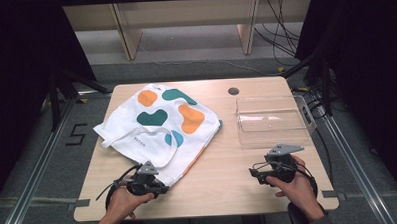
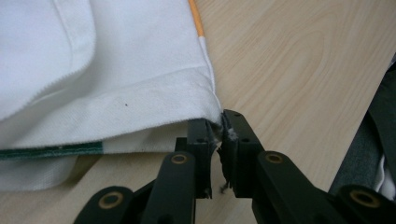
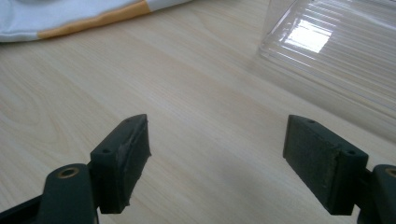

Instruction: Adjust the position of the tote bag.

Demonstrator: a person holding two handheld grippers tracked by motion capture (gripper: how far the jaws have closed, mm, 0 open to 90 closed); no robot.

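Here, left tongs (image 2: 219,133) on bag corner (image 2: 212,109)

White tote bag (image 1: 162,126) with orange and teal blobs, flat on table's left, near corner pinched.

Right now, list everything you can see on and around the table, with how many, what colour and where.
tote bag: one, white with orange and teal blobs, lying flat on the left half of the table, handle loop on top
plastic bin: one, clear, empty, right rear of the table
table: one, light wood, centre of the high view
cable hole: one, dark, rear edge of the table
cables: several, black, on the floor behind the table at right
left gripper: one, black, jaws pinching the bag's near corner
right gripper: one, black, jaws wide apart over bare wood in front of the bin
hands: two, near edge, each holding a gripper
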